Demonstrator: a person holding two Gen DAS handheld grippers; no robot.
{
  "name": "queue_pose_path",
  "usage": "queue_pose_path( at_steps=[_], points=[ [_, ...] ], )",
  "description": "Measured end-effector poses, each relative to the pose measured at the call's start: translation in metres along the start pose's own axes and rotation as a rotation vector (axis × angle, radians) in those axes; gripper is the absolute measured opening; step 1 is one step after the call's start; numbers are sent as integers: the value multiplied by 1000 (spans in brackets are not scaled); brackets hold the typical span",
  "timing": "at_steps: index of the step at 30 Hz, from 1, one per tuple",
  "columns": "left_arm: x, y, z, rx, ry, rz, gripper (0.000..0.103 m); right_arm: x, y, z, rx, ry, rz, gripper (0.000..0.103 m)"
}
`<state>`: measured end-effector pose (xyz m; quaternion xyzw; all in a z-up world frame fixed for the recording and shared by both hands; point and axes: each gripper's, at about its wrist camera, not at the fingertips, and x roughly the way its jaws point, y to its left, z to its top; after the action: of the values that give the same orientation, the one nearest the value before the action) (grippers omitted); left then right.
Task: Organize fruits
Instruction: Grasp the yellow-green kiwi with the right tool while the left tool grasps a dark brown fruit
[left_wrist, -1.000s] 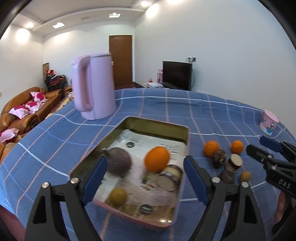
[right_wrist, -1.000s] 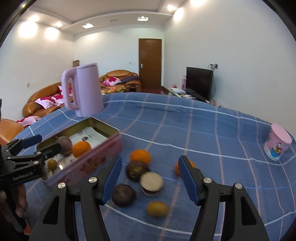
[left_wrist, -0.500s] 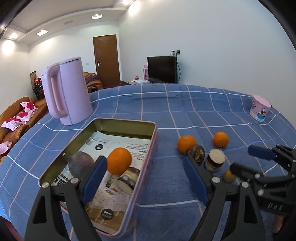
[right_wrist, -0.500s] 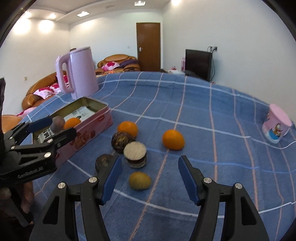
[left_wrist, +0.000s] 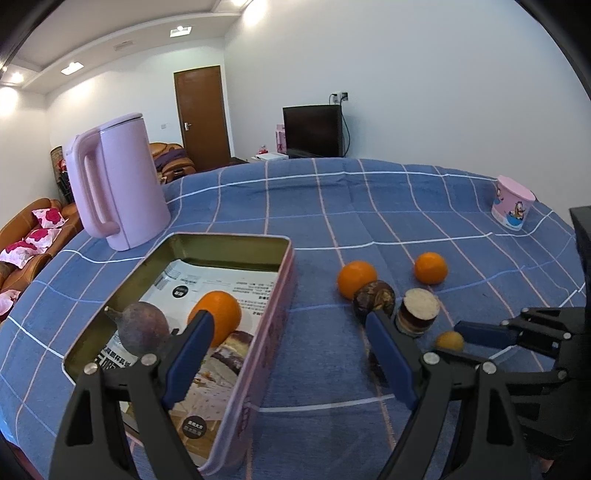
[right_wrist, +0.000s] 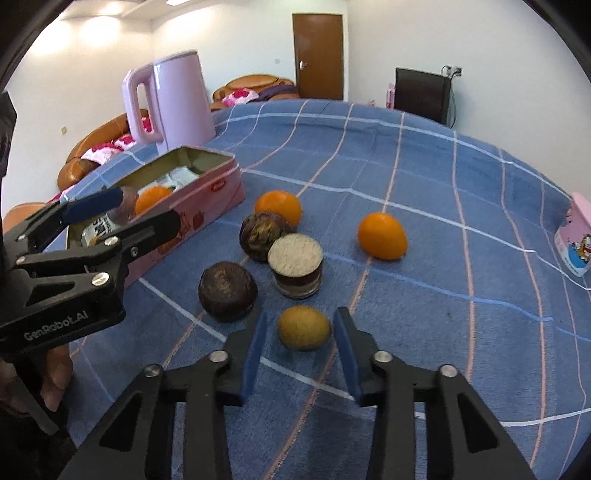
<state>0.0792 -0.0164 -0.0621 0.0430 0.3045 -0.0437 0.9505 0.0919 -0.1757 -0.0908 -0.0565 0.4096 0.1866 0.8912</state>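
Observation:
A pink tin (left_wrist: 291, 258) holds an orange (left_wrist: 218, 314) and a purple fruit (left_wrist: 142, 328). On the blue checked cloth lie two oranges (right_wrist: 279, 206) (right_wrist: 382, 236), two dark round fruits (right_wrist: 264, 234) (right_wrist: 227, 290), a cut brown piece with a pale top (right_wrist: 295, 269) and a small yellow fruit (right_wrist: 304, 328). My right gripper (right_wrist: 299, 317) is closing around the yellow fruit, with a thin gap on each side. My left gripper (left_wrist: 288, 321) hangs open over the tin's right wall, holding nothing.
A tall pink kettle (left_wrist: 118, 188) stands behind the tin. A pink cartoon cup (right_wrist: 576, 240) sits near the table's right edge. Sofas and a television lie beyond the table. A hand (right_wrist: 55, 376) holds the left gripper's handle.
My right gripper has sunk toward the small yellow fruit and its jaws have narrowed around it. My left gripper has slid right, from over the tin's middle to its right wall.

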Motion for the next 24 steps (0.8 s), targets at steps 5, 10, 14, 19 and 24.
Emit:
queue_pose_path(
  at_steps=[5,10,14,19,24],
  points=[
    [-1,-8,0,19,2,-18,87,-8,-2,1,14,-42,-32,32],
    [2,-19,2,40,19,-49,87,-23,-22,5,87,-108,-104,32],
    [7,-28,5,47,47,-82,85,-28,-32,10,107,-131,-170,32],
    [16,-39,3,77,96,-123,80,-22,-39,11,128,-134,-194,32],
    [24,-46,-1,87,145,-151,62,-21,-40,9,139,-143,-190,32]
  ],
)
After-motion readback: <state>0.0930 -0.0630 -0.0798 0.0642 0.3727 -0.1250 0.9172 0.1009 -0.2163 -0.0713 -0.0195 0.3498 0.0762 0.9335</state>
